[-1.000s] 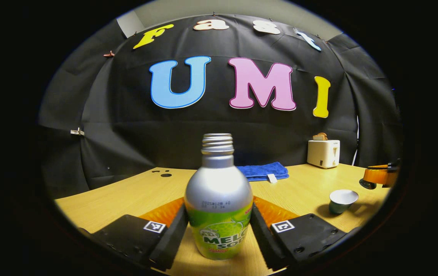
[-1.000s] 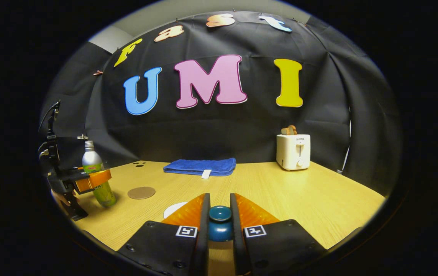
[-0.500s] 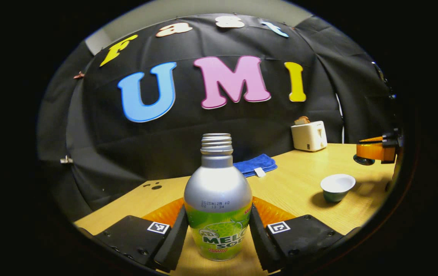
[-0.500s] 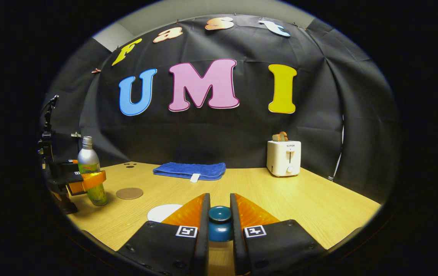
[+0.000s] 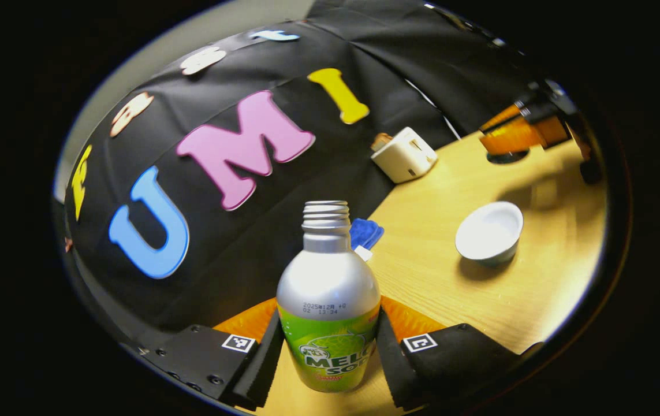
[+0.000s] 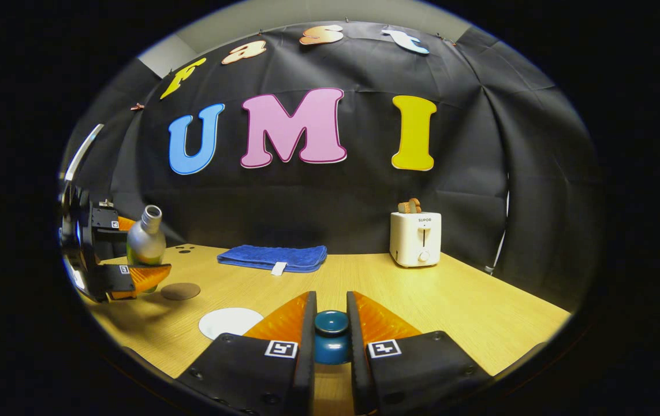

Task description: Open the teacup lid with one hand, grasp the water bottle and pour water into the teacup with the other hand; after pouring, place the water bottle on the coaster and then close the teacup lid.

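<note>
In the left gripper view my left gripper [image 5: 328, 358] is shut on a silver bottle [image 5: 328, 300] with a green label and an uncapped threaded neck. The view is tilted, and the open teacup [image 5: 489, 233], white inside, stands on the wooden table to the right of the bottle. Farther off, the right gripper [image 5: 517, 136] hovers above the table. In the right gripper view my right gripper [image 6: 331, 338] is shut on the teal knob of the teacup lid [image 6: 331, 335]. There the left gripper [image 6: 125, 277] holds the bottle [image 6: 146, 242] leaning right, above the brown round coaster [image 6: 180, 291]. The teacup [image 6: 230, 322] shows as a white rim.
A folded blue towel [image 6: 272, 257] lies at the back of the table [image 6: 451, 300] against the black cloth wall. A white toaster [image 6: 415, 238] with bread in it stands at the back right. Small dark holes [image 6: 182, 250] mark the table's far left corner.
The left gripper has lifted and tipped the bottle toward the teacup, which now looks closer in its view. The right gripper with the lid has drifted slightly right and stays shut.
</note>
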A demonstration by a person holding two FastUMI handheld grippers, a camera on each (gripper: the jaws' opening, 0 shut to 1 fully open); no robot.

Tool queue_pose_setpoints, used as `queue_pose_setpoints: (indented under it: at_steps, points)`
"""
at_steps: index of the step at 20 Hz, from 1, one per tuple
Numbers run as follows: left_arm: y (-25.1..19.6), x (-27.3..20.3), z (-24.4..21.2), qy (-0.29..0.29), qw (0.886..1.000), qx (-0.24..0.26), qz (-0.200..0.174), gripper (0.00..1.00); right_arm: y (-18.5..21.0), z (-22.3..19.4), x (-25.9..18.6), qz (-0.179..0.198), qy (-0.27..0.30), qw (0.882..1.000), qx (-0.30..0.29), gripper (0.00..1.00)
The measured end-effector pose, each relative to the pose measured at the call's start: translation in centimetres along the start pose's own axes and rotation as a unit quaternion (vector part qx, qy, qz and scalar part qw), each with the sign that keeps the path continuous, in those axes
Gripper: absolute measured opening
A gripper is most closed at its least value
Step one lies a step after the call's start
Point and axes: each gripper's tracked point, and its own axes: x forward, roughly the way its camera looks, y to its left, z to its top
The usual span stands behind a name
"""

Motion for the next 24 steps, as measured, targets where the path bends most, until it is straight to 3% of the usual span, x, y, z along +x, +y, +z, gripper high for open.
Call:
queue_pose_setpoints:
  at_steps: [3, 6, 13, 21, 24]
  points:
    - [-2.1, 1.2, 0.6, -0.002, 0.995, 0.095, -0.03, 0.78, 0.2, 0.0, 0.0, 0.008, 0.0, 1.0, 0.0, 0.26]
    - [-3.8, 1.8, 0.5, 0.0, 0.986, 0.155, -0.056, 0.78, 0.5, 0.0, -0.1, 0.014, 0.0, 1.0, 0.0, 0.3]
    - [-5.5, 2.8, 0.2, 0.004, 0.953, 0.286, -0.096, 0.78, 0.4, 0.0, -0.1, 0.016, 0.0, 1.0, 0.0, 0.3]
    - [-5.9, 3.7, 0.5, 0.006, 0.919, 0.375, -0.121, 0.78, -1.5, 0.1, 0.0, 0.003, -0.001, 1.0, 0.001, 0.3]
    - [-5.9, 4.0, 0.8, 0.005, 0.901, 0.414, -0.131, 0.78, -1.9, 0.1, 0.0, -0.004, -0.001, 1.0, -0.001, 0.3]
